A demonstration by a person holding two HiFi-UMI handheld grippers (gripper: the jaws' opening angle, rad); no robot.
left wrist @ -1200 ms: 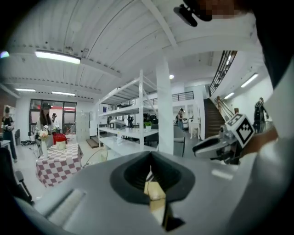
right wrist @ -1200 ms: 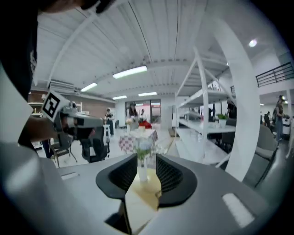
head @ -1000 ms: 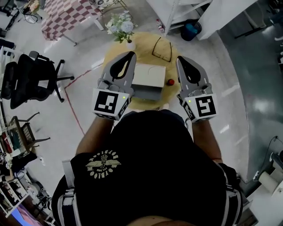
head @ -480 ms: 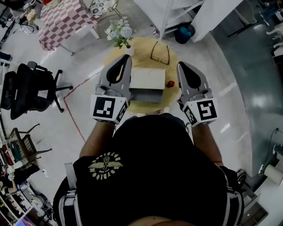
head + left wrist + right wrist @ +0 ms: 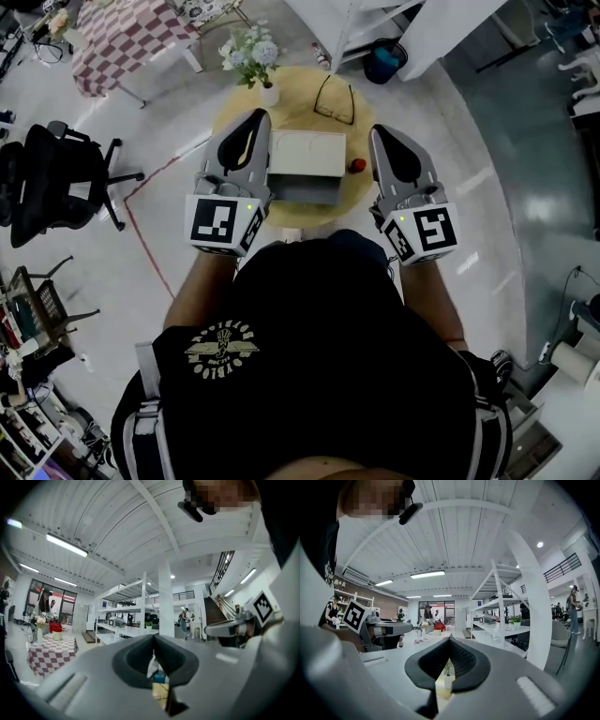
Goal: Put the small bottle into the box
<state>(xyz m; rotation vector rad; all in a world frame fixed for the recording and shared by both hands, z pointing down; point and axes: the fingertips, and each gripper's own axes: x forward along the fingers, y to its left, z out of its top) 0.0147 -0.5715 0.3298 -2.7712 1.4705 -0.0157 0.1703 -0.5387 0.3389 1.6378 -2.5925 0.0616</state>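
Note:
A round yellow table (image 5: 292, 111) carries a pale box (image 5: 305, 155) with its front side open toward me. The small bottle (image 5: 357, 166), with a red top, stands on the table just right of the box. My left gripper (image 5: 257, 116) is held level over the table's left edge beside the box, jaws shut and empty. My right gripper (image 5: 379, 132) hovers right of the bottle, also shut and empty. In the left gripper view the left gripper (image 5: 153, 637) has its tips meeting; in the right gripper view the right gripper (image 5: 449, 639) looks the same.
A pair of glasses (image 5: 336, 98) and a vase of flowers (image 5: 251, 54) sit at the table's far side. A black office chair (image 5: 56, 183) stands at the left, a checked table (image 5: 122, 37) and a blue bin (image 5: 382, 64) farther off.
Both grippers have drifted a little forward along the two sides of the box. Their jaws have stayed shut, and the bottle and box have not moved.

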